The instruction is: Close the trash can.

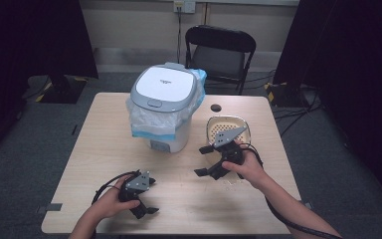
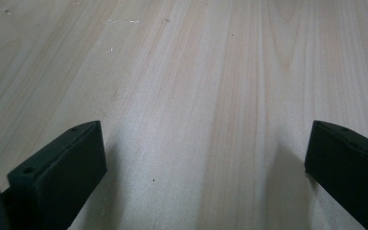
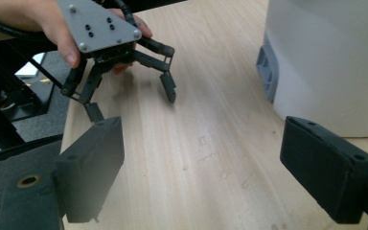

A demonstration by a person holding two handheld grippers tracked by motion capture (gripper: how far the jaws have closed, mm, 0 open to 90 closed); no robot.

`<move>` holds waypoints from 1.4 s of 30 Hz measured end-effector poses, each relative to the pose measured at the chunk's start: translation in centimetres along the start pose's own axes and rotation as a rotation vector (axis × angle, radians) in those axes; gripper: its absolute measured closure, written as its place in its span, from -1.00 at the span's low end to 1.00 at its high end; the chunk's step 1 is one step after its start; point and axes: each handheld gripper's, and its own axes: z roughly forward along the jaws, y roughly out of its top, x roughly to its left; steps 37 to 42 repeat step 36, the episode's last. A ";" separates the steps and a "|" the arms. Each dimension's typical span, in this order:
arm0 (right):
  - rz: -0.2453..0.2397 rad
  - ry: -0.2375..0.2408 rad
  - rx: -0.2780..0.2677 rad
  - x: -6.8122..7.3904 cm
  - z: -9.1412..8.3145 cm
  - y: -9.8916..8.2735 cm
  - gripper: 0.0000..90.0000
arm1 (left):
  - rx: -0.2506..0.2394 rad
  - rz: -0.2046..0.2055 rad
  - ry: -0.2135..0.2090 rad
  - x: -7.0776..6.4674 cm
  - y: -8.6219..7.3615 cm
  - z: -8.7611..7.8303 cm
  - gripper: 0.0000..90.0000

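Nearest the person, the left gripper (image 1: 142,199) sits low over the front of the table (image 1: 104,149), jaws spread wide with nothing between them; its own view looks straight onto bare pale wood (image 2: 196,96). Farther in, the right gripper (image 1: 206,160) hangs just above the tabletop, jaws parted and empty too, released, gripping nothing. Just behind that hand rests a shallow perforated basket (image 1: 227,128), pale yellow inside, and the right gripper hovers right beside its near rim. Beyond and to the left stands the white lidded bin (image 1: 164,107) with a plastic liner bunched round its top, lid down. At the back, a black folding chair (image 1: 221,52).

My read: this is the approach stage, with the right gripper lining up near the basket and no grip made yet. The next move calls for turning the open jaws onto the basket's thin rim and closing squarely, since a shallow dish could tip or slide.

The high view gives the basket and the bin's lid. The right gripper view instead catches the bin's white wall (image 3: 326,57) close on one side, the left gripper (image 3: 132,98) across the table, and faint scuffs on the wood.
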 end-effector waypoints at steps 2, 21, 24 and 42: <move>-0.002 0.000 0.000 0.1 0.2 -0.2 -0.67 | 0.000 0.000 0.000 0.0 0.0 0.0 -1.00; -0.002 0.036 0.045 0.9 3.1 -3.3 -0.67 | -0.001 0.000 0.000 0.0 0.0 0.0 -1.00; -0.008 0.038 0.058 1.1 3.7 -3.6 -0.67 | 0.000 0.000 0.000 0.0 0.0 0.0 -1.00; -0.015 0.036 0.106 1.3 6.4 -5.0 -0.67 | -0.001 0.000 0.000 0.0 0.0 0.0 -1.00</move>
